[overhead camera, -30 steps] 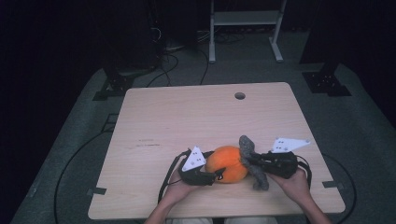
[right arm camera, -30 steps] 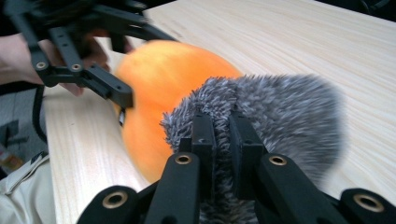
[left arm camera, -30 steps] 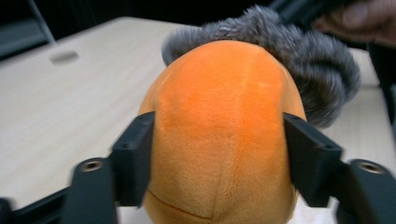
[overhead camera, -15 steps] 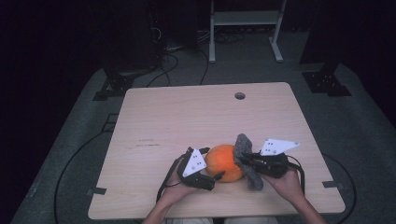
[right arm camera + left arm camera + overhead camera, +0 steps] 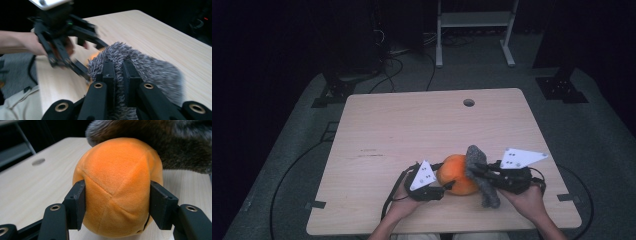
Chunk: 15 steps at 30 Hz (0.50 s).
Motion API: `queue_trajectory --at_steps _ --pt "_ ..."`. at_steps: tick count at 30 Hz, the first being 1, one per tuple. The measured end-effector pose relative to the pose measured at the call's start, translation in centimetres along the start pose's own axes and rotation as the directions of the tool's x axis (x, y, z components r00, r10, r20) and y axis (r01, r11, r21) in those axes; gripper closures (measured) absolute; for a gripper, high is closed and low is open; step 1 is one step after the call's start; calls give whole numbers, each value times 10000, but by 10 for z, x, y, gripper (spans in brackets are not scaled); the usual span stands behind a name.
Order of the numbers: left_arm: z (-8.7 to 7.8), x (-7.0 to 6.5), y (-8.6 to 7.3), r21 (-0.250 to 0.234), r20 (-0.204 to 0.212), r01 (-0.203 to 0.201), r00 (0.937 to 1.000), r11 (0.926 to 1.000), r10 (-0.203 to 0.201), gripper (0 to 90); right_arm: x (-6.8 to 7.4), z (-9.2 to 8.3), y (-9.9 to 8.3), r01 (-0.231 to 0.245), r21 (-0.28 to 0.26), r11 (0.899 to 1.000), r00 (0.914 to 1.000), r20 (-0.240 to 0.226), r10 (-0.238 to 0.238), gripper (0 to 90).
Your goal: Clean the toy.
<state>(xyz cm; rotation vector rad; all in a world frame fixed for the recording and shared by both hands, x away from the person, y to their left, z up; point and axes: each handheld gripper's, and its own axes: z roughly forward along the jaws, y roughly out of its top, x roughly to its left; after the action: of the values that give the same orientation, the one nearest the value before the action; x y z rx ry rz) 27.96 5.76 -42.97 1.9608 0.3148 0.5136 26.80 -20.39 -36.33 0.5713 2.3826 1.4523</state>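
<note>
Plainly round, orange, stitched plush ball (image 5: 117, 187)

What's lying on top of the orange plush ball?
A grey furry cloth drapes over the orange plush ball, pinched by the right gripper. The ball's far side is covered.

Lit table (image 5: 412, 130), dark surroundings, motion blur in right gripper view
</note>
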Motion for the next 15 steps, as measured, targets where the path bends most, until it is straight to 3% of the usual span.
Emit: queue_trajectory --at_steps 1,2,3,4,7,9,12,15 --pt "1 -7 2 104 -104 -474 9988 9988 475 383 10 16 4 529 443 9976 9986 -105 -525 816" --pt "1 -7 2 104 -104 -474 9988 9988 475 392 10 16 4 529 443 9976 9986 -105 -525 816" --pt "2 -8 0 584 -132 -810 9966 9950 819 399 12 29 -1 748 742 9944 9971 -182 -737 817" --pt "2 -8 0 584 -132 -810 9966 9950 819 404 12 29 -1 748 742 9944 9971 -182 -737 817" --pt "0 -2 -6 374 7 -298 9996 9989 298 411 2 28 -10 590 713 9957 9983 -15 -590 820" --pt "1 -3 -5 349 9 -365 9993 9987 365 412 -8 20 -15 282 731 9969 9992 278 -303 820" --pt "1 -1 -6 352 59 -286 9996 9990 284 412 -13 17 -18 64 725 9973 9996 286 -85 820" --pt "-2 7 -14 535 76 73 9999 9985 -77 413 -21 15 -23 -371 611 9974 9985 414 346 820"
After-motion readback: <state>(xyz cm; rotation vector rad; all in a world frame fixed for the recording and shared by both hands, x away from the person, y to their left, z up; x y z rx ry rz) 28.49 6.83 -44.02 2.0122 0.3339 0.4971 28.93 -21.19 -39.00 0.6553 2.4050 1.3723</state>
